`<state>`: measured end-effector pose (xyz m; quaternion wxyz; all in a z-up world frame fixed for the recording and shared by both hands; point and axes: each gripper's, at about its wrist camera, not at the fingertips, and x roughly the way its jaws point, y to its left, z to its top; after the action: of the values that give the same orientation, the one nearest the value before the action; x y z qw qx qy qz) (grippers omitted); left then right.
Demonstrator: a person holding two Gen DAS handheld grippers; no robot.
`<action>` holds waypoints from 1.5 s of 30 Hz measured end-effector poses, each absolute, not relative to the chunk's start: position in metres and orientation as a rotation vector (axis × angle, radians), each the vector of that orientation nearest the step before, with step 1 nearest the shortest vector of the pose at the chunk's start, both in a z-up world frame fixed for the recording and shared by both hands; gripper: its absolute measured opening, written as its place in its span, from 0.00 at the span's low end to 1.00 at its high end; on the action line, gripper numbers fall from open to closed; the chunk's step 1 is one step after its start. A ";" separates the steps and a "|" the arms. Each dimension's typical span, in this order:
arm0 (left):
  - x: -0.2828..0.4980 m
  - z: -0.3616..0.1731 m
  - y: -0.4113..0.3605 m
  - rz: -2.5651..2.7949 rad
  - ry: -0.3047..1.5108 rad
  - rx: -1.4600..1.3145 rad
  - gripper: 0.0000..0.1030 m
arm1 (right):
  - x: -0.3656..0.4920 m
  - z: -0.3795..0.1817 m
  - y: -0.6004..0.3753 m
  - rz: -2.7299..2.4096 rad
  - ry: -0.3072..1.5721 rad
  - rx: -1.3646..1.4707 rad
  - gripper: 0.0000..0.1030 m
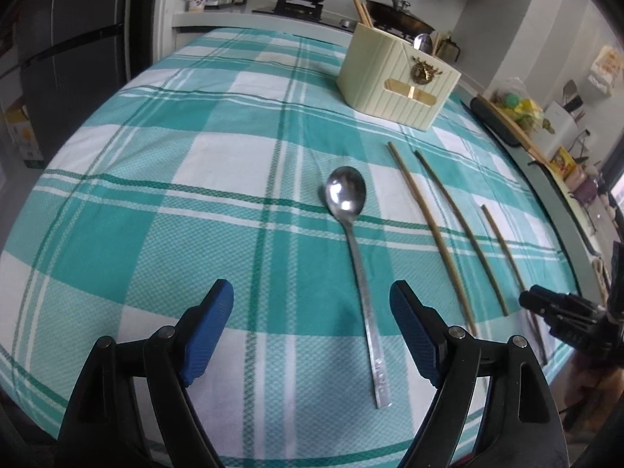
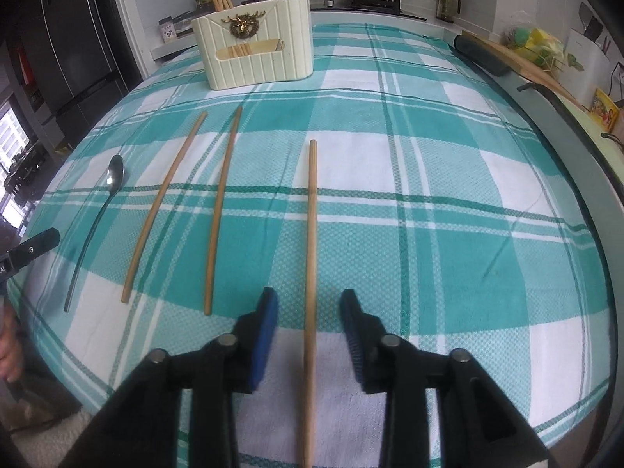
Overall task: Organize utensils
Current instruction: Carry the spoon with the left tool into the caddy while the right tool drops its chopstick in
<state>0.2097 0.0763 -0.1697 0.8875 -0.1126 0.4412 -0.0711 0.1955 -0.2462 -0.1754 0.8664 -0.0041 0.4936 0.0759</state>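
— Utensils first, left to right: where do they lie?

— Long-handled steel spoon (image 1: 353, 257) lies leftmost on the teal-and-white checked worktop (image 1: 195, 179), then two thin wooden chopsticks (image 2: 195, 202), then a single wooden chopstick (image 2: 311, 257). The cream ribbed utensil holder (image 2: 255, 54) stands beyond.

— And the jaws?

— The left gripper (image 1: 312, 331) is spread wide about the spoon's handle; the right gripper (image 2: 310, 331) is spread, straddling the lone chopstick, not pinching.

— Handling?

— Probably light, stiff, slippery. Grip mid-shaft, squarely.

Both wrist views low over checked tablecloth (image 1: 218, 163), facing stove, sharing holder (image 2: 255, 54), spoon (image 1: 347, 199)
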 end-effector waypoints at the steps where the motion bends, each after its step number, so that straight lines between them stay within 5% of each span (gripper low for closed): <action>1: 0.215 -0.169 0.070 -0.143 0.927 -0.224 0.82 | 0.197 -0.175 -0.246 0.165 1.030 -0.018 0.40; 15: 0.287 -0.186 0.028 0.038 1.010 -0.103 0.78 | 0.257 -0.181 -0.230 0.277 1.055 -0.163 0.40; 17: 0.292 -0.185 0.025 0.064 1.006 -0.090 0.61 | 0.272 -0.181 -0.228 0.288 1.058 -0.167 0.39; 20: 0.300 -0.183 0.023 0.047 0.990 -0.082 0.35 | 0.293 -0.181 -0.225 0.290 1.054 -0.164 0.20; 21: 0.302 -0.183 0.024 0.040 0.991 -0.079 0.35 | 0.299 -0.181 -0.224 0.289 1.053 -0.164 0.10; 24: 0.301 -0.177 0.026 -0.006 0.976 -0.078 0.35 | 0.312 -0.181 -0.228 0.283 1.055 -0.113 0.07; 45: 0.234 -0.023 0.035 -0.184 0.625 -0.126 0.35 | 0.222 -0.013 -0.257 0.335 0.581 0.040 0.06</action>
<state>0.2339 0.0351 -0.0226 0.9455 -0.0616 0.3068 -0.0902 0.2220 -0.2569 -0.0127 0.9442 0.0197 0.2850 0.1642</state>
